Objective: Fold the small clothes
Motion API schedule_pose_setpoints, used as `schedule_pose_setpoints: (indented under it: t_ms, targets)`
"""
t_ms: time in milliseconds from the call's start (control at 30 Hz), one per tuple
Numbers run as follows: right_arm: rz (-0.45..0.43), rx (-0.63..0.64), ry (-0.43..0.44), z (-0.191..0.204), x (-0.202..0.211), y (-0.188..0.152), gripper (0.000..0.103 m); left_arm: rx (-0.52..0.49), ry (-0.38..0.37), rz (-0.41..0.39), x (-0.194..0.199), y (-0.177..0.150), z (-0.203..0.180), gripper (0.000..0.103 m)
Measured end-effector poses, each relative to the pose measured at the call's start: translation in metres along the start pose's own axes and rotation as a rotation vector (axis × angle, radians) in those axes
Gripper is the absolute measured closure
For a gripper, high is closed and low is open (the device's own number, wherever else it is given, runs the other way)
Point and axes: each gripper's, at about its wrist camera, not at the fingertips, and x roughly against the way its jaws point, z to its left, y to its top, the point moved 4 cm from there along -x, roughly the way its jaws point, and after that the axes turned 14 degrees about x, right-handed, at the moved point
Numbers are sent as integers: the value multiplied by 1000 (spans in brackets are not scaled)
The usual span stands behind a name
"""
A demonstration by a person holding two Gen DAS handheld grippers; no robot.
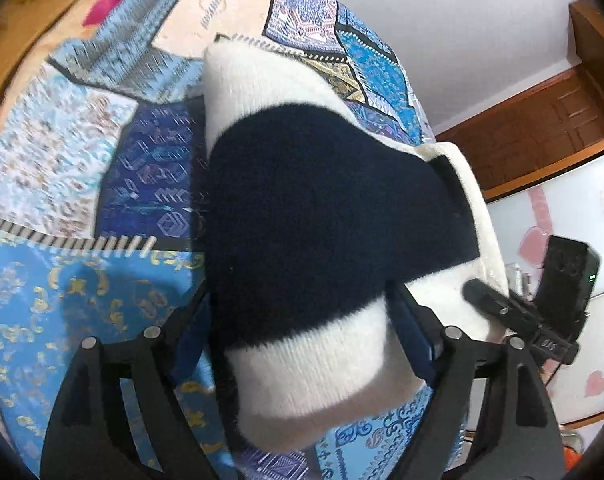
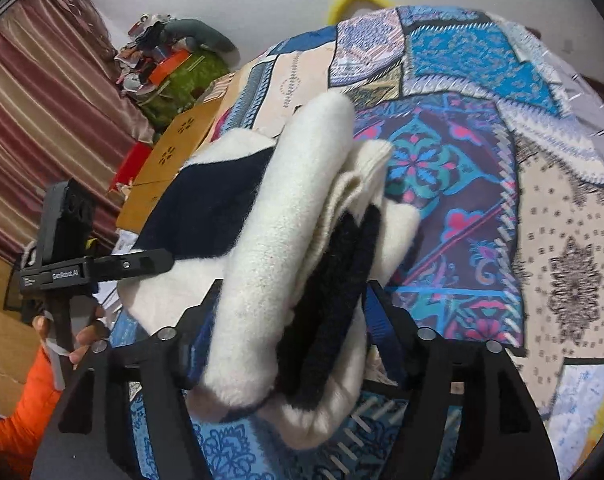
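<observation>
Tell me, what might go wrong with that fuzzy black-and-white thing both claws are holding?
The right gripper clamps several bunched layers of the black-and-white knit garment; an inner layer could slip free and spoil the fold. The left gripper holds a thick end of the same garment, so pulling the two apart might stretch or untwist it. The garment lies close to the edge of the patchwork blanket and could slide off.

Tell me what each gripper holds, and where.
Both hold the sweater: the left gripper grips a white band edge, the right gripper a bunched, folded end.
</observation>
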Motion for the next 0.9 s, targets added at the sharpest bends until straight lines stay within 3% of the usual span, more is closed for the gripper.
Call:
schedule_pose_setpoints:
  t_ms: [167, 333, 533, 667, 900]
  targets:
    - [-62, 52, -95, 10, 29, 6, 37, -94, 104, -111, 27, -5, -17, 20]
    - [-189, 116, -176, 30, 71, 20, 37, -177, 145, -263, 69, -16, -45, 20]
    - [-380, 238, -283, 75, 133, 28, 37, -301, 128, -505, 145, -48, -95, 20]
    - [-507, 294, -305, 107, 172, 27, 37, -377, 91, -673, 198, -83, -129, 20]
    - [-686, 318, -311, 149, 228, 17, 37, -463, 40, -884, 256, -142, -162, 20]
